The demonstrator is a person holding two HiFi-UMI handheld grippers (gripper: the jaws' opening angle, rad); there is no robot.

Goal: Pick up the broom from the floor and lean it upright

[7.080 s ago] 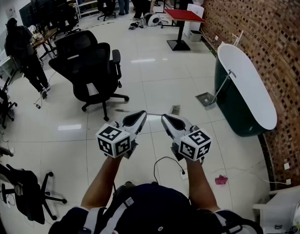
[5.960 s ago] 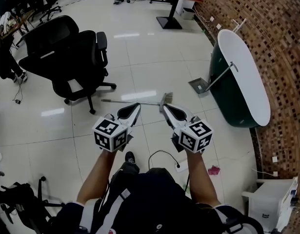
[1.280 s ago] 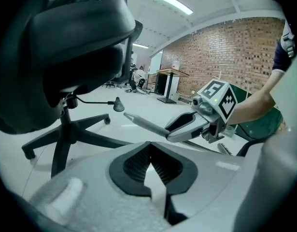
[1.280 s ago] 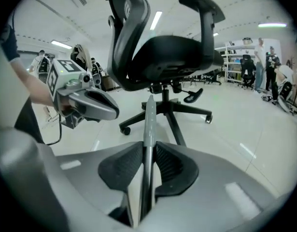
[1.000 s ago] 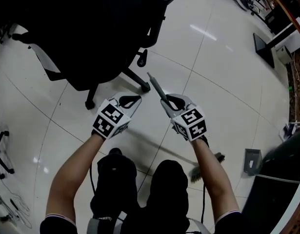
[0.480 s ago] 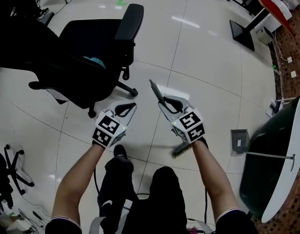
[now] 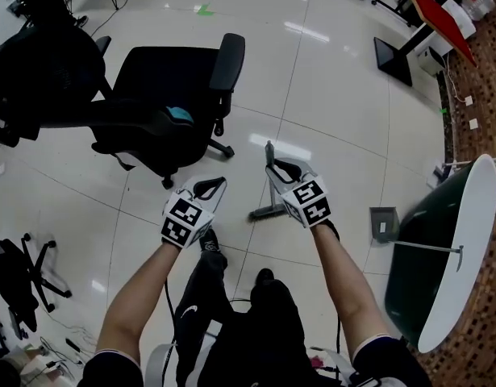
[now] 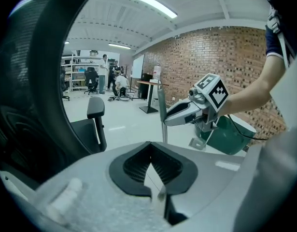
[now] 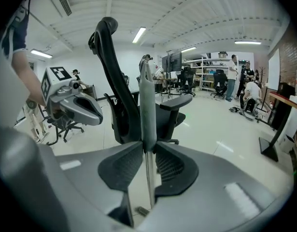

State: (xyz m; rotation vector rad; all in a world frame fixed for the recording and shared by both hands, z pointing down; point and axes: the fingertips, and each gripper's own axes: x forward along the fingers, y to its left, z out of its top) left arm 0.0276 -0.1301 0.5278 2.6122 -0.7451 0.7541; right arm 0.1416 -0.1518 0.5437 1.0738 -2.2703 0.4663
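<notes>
Right gripper view shows the right tool (image 9: 147,151) clamped on the broom (image 9: 147,105) handle, which stands nearly upright just in front of the black office chair (image 9: 120,110). The left tool (image 8: 150,154) is pinched closed on nothing, beside the right one on the chair's side.

The pinch sits high on the handle, so the head can probably swing. A firm grip helps, and the free left tool could steady the shaft. The broom likely goes away from the chair toward the green tub (image 7: 429,272), head set down first.

Half a second earlier the handle slanted, with bristles under the wrist. Now it hangs near plumb, and both tools sit higher above the floor (image 7: 336,160).
</notes>
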